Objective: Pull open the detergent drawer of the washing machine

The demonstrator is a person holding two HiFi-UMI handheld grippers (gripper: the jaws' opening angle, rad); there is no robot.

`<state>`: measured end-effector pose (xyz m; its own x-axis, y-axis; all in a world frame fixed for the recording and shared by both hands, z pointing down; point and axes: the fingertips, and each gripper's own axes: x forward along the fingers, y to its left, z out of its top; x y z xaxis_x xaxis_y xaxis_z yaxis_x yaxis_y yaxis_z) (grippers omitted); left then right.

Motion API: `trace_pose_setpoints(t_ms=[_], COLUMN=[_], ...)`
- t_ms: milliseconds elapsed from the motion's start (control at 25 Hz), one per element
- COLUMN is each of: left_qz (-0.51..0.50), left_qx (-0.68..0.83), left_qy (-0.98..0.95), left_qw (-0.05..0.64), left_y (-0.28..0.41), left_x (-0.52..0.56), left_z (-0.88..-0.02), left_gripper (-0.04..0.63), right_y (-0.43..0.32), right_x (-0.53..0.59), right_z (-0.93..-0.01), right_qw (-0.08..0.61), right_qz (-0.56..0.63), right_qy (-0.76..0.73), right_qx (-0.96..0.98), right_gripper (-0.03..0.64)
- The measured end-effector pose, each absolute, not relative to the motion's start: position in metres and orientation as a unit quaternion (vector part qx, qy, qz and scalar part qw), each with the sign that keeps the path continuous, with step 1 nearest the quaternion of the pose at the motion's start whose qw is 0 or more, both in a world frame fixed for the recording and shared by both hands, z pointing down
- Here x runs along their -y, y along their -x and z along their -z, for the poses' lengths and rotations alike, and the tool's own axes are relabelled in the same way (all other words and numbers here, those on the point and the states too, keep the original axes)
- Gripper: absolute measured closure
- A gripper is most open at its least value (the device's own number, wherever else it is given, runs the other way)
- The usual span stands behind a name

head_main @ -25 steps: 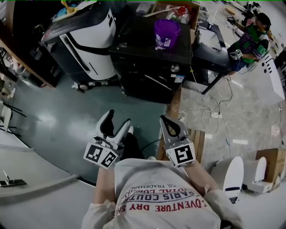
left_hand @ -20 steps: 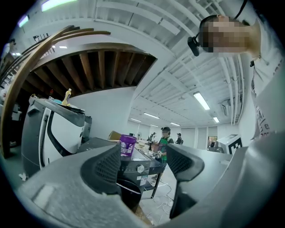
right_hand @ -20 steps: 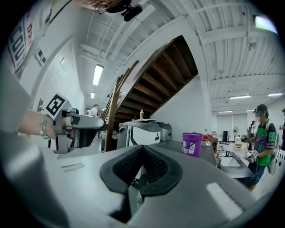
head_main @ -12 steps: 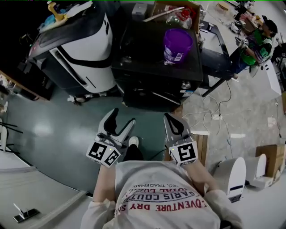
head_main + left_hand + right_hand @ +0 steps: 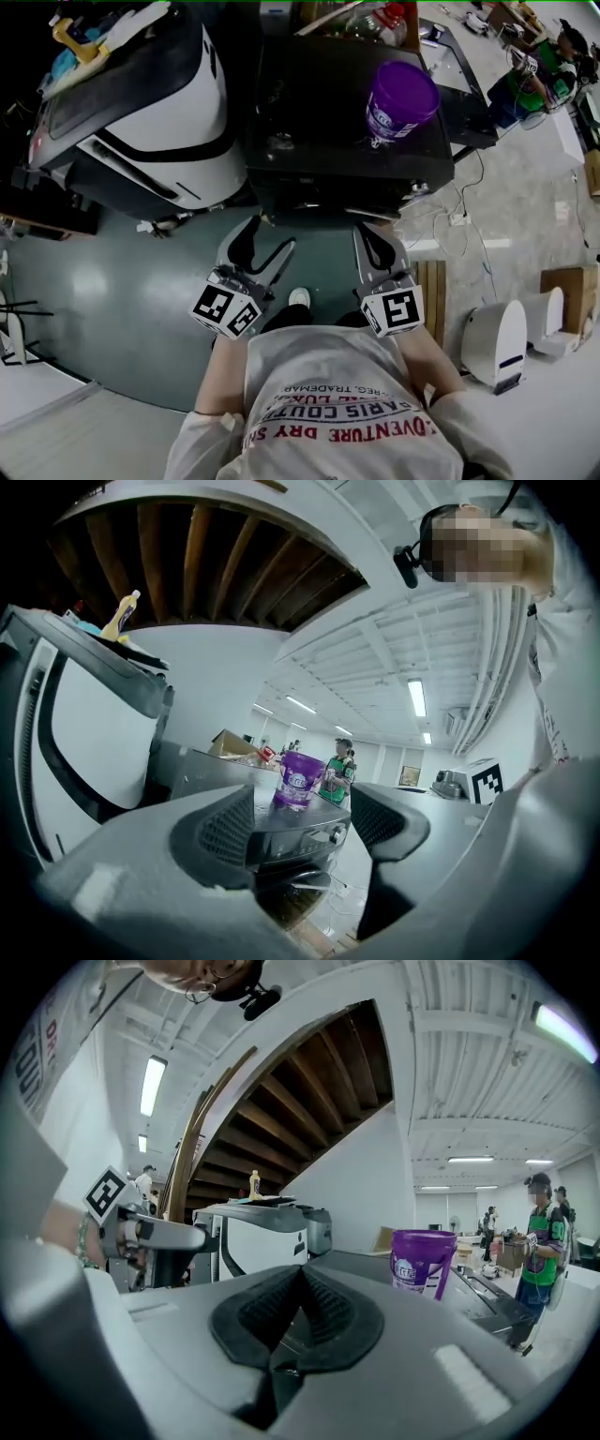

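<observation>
A black washing machine (image 5: 309,112) stands right ahead, its front panel (image 5: 292,842) with a round knob (image 5: 331,834) framed between my left jaws. I cannot make out the detergent drawer on that dark panel. My left gripper (image 5: 265,240) is open with nothing between its pads and hangs just short of the machine's front edge. My right gripper (image 5: 377,242) is shut on nothing, its pads (image 5: 323,1309) meeting, and it is equally close to the front. A purple bucket (image 5: 401,99) stands on the machine's top at the right.
A white and black appliance (image 5: 155,122) with a yellow bottle (image 5: 123,615) on top stands left of the washer. Cables (image 5: 469,225) and a white device (image 5: 495,342) lie on the floor at right. A person in green (image 5: 541,1246) stands far right.
The washing machine has come much closer in the head view. Both grippers have advanced to its front edge. The left jaws stay open and the right stay shut.
</observation>
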<state>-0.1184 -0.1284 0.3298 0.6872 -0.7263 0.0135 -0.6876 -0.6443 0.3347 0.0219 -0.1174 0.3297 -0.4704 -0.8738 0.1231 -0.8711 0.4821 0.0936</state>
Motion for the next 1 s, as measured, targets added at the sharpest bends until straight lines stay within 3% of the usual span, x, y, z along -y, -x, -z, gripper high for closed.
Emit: trace_pose_setpoints(t_ms=[480, 1000], left_qz=[0.094, 0.242], left_qx=[0.349, 0.342], left_qy=[-0.892, -0.798], left_qw=[0.273, 0.433], left_y=[0.102, 0.098], left_x=[0.188, 0.253], left_z=[-0.437, -0.545], left_gripper=[0.282, 0.282], right_y=[-0.018, -0.007], right_x=[0.165, 0.221], right_z=[-0.414, -0.492], right_qw=[0.106, 0.115], right_qz=[-0.043, -0.057], right_qy=[-0.502, -0.485], right_qx=[0.857, 0.865], right_gripper=[0.617, 0.617])
